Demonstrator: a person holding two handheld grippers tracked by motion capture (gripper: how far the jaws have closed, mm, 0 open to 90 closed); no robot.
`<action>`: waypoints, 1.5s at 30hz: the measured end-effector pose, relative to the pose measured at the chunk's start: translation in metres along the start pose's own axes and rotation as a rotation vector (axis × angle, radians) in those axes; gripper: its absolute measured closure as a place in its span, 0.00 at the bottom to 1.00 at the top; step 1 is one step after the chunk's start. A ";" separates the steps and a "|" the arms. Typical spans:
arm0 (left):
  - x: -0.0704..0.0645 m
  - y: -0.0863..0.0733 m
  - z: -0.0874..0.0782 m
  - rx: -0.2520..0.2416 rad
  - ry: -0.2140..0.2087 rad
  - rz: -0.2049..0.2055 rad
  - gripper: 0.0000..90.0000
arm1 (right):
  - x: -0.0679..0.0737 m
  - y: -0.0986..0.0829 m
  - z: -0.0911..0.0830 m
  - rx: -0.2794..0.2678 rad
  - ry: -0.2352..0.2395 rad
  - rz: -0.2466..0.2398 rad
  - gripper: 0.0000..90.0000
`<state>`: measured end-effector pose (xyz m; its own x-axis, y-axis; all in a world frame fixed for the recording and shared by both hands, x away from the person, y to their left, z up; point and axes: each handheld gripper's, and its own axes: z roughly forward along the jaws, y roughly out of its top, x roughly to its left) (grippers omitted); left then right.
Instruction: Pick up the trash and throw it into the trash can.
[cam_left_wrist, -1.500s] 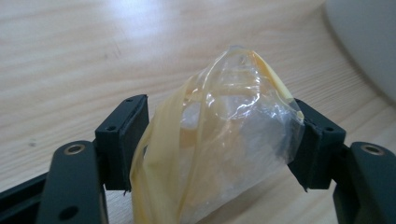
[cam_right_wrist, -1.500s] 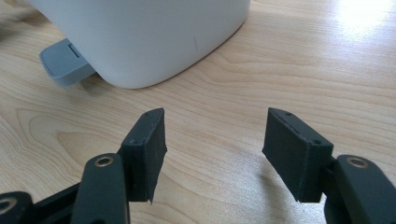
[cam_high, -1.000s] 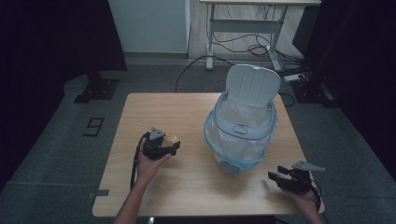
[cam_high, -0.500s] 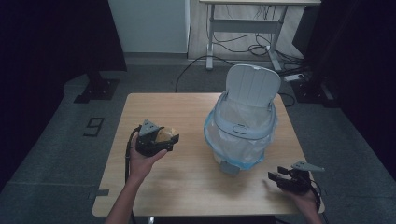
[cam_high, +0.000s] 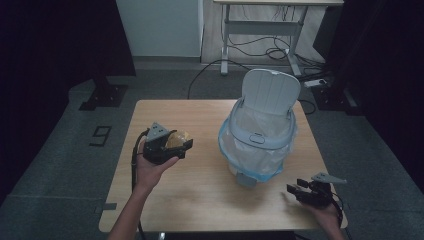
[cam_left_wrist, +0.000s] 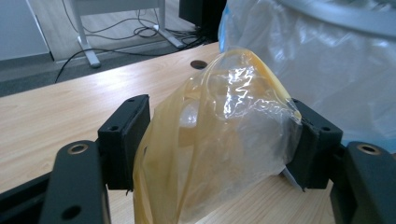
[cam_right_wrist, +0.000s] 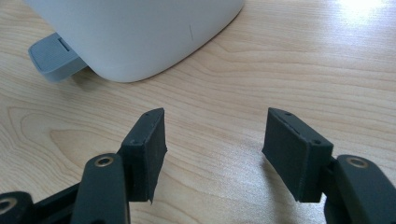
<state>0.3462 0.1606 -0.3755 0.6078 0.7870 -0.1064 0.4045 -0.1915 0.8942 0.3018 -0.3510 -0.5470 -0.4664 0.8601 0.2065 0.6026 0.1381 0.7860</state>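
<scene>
— Where is the wrapper, and what has hold of it?

— The left gripper (cam_high: 186, 145) is clamped on a crumpled yellowish plastic wrapper (cam_left_wrist: 219, 140), held above the left half of the wooden table (cam_high: 200, 200). In the left gripper view both black jaws press into its sides, and the bin's clear liner (cam_left_wrist: 336, 60) hangs just beyond it.

— And the other hand?

— The right gripper (cam_right_wrist: 212, 154) rests low near the table's front right corner, jaws spread apart with bare wood between them. The bin's grey foot pedal (cam_right_wrist: 53, 58) lies ahead of it, near but apart.

— How much room is there?

— The white pedal bin (cam_high: 257, 145) stands right of centre, lid (cam_high: 270, 90) tipped up and back, mouth open. Bare tabletop lies between the wrapper and the bin's rim, and the front strip of the table is free. The right gripper sits close to the table's right edge.

— Any writing?

— A figure like a "9" is marked on the floor (cam_high: 101, 135) left of the table. I can read no label on the bin or wrapper.
</scene>
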 end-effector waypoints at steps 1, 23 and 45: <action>-0.002 0.003 -0.002 -0.003 -0.003 0.008 0.34 | 0.000 0.000 0.000 0.001 0.000 -0.001 0.43; -0.022 0.037 -0.006 -0.036 -0.035 0.041 0.34 | 0.000 -0.002 0.005 0.027 -0.016 0.010 0.43; -0.045 0.065 0.002 -0.030 -0.072 0.097 0.34 | 0.001 -0.001 0.006 0.038 -0.012 0.006 0.43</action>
<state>0.3460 0.1116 -0.3136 0.6910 0.7212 -0.0492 0.3218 -0.2459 0.9143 0.3050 -0.3475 -0.5516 -0.4549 0.8669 0.2040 0.6296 0.1510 0.7621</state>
